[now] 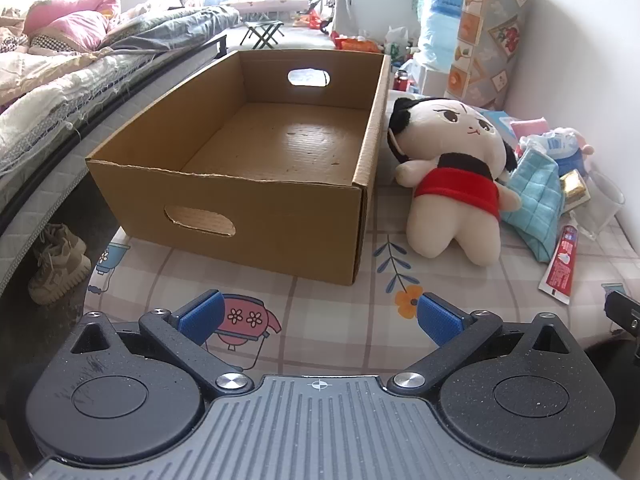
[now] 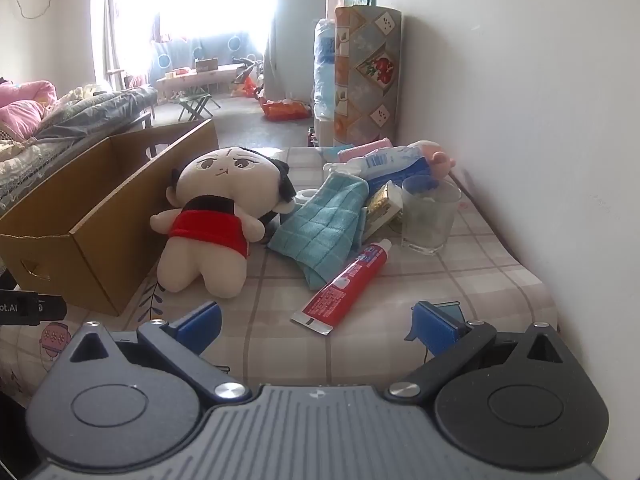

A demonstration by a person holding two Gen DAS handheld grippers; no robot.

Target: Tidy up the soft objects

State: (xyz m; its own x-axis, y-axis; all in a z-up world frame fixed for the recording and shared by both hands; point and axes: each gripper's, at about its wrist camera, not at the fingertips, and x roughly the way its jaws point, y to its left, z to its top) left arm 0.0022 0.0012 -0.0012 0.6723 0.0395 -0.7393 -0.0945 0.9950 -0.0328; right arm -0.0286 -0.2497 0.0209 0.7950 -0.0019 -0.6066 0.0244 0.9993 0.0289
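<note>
Plush doll [image 2: 212,216] against cardboard box [image 2: 100,216] wall

A lived-in home bedroom: a bed [image 1: 60,92] with rumpled quilts [image 1: 72,24], shoes [image 1: 60,264] underneath, a water cooler [image 1: 440,20], a curtained window [image 2: 192,4].

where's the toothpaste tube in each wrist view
Left wrist: toothpaste tube at the far right edge, right of the plush doll.
Right wrist: toothpaste tube near centre, lying diagonally in front of the teal cloth.
Shared landmark: the cardboard box, left of the doll in both.
</note>
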